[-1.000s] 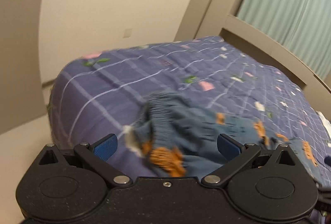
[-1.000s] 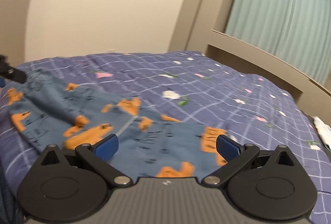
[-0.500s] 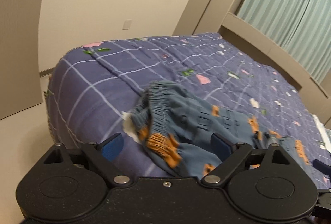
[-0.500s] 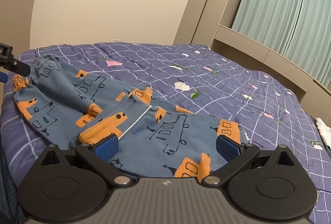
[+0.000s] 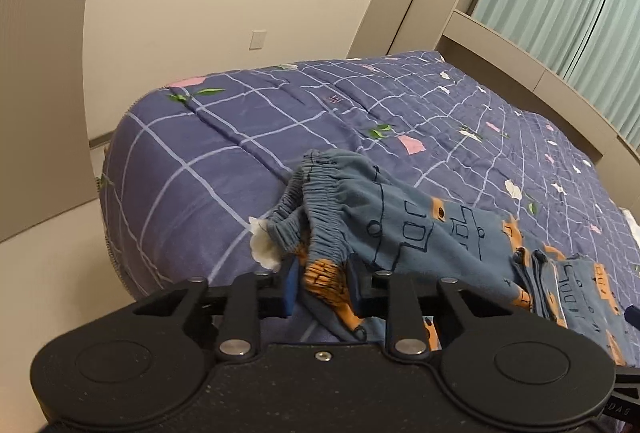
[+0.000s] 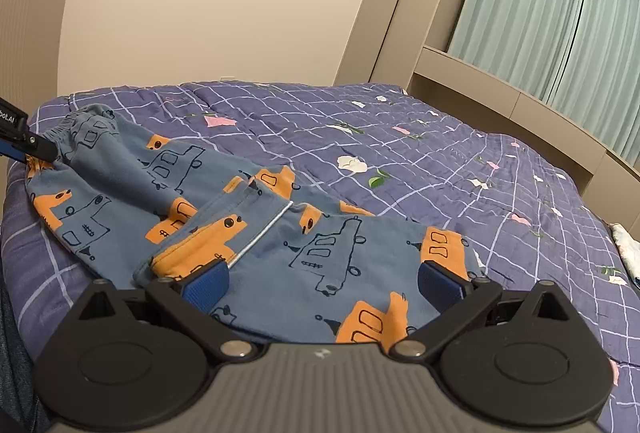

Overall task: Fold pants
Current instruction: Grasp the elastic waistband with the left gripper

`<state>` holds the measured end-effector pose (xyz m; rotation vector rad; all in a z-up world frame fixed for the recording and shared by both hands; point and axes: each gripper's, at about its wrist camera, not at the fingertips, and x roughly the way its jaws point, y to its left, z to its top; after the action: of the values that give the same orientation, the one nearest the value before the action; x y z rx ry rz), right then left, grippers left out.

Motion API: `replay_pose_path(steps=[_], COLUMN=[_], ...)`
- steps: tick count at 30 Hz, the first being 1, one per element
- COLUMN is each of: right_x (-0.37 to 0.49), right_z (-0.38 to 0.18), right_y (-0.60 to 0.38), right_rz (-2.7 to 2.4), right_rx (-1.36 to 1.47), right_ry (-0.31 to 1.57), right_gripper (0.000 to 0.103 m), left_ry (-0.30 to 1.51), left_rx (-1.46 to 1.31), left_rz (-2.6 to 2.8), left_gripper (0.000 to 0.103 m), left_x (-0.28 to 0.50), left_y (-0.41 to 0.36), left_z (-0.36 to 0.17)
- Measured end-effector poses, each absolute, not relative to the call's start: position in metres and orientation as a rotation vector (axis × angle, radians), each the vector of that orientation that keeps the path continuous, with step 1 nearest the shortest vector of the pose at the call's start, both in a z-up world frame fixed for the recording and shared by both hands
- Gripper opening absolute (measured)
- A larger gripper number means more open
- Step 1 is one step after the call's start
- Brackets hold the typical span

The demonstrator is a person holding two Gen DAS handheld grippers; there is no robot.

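While your left claw (image 5: 322, 283) is closing on the waistband of the pants (image 5: 420, 233) lying on the bed (image 5: 240, 153), with your right claw (image 6: 324, 279) wide over the legs, a shallow pinch could slip when lifted.

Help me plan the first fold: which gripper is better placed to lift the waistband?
Left, probably. The left gripper is closing with the blue truck-print cotton pants' elastic waistband between its pads; the right gripper sits open over the leg ends.
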<state>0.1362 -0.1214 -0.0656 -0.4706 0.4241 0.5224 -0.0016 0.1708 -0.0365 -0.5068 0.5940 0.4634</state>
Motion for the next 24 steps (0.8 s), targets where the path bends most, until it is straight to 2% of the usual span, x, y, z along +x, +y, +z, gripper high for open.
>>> replay_pose_path(steps=[14, 24], right_x=[0.136, 0.135], right_z=[-0.065, -0.063], right_y=[-0.122, -0.126], right_rz=[0.524, 0.52], right_rx=[-0.467, -0.453], right_ry=[0.425, 0.419], right_gripper=[0.103, 0.103], left_ry=[0.58, 0.562], left_rx=[-0.324, -0.213], left_rz=[0.446, 0.436], left_gripper=[0.013, 0.012], left_x=[-0.004, -0.002], left_y=[0.161, 0.154], left_z=[-0.018, -0.009])
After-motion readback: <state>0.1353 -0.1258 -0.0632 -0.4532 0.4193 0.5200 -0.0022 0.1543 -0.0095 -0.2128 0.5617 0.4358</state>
